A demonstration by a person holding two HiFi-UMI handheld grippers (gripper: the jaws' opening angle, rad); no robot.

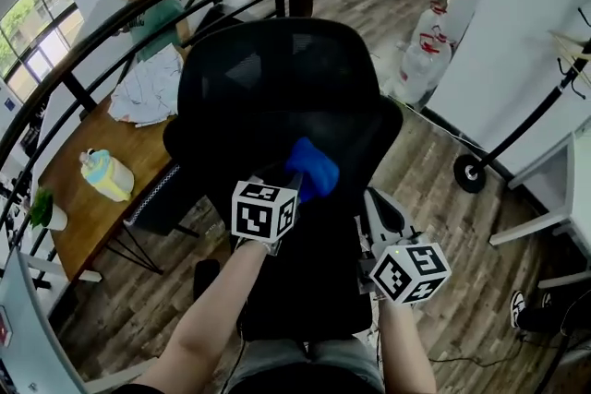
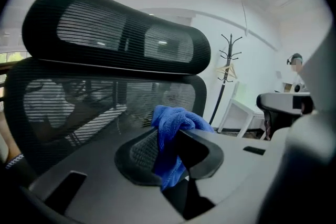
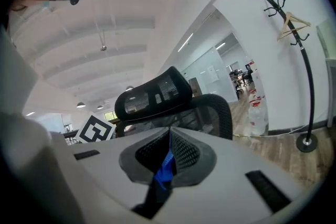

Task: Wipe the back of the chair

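Chair back (image 1: 277, 97) is black mesh with a headrest (image 2: 115, 34) on top, and it stands on the wood floor (image 1: 462, 171) in the middle of the head view. The left gripper (image 2: 169, 140) is up in front of the lower middle of it. Its jaws are squeezed tight on a blue cloth (image 2: 176, 120), and the cloth bunches up out of the top of the jaws. The cloth is very close to the mesh, but I cannot tell if it touches. The right gripper (image 3: 169, 147) is lower and off to the right, near the chair's grey arm (image 1: 383, 217), well away from the cloth. Its jaws are pressed together, with a small blue bit (image 3: 165, 169) low down between them; I cannot tell what that bit is. To the left, past a dark rail (image 1: 111, 23), is a wood desk (image 1: 83, 208). A yellow bottle (image 1: 106, 175) lies on it, next to some white papers (image 1: 148, 88). A person (image 1: 152, 9) in a green top is at the far end of the desk. A coat stand (image 1: 545, 101) is by the white wall on the right.
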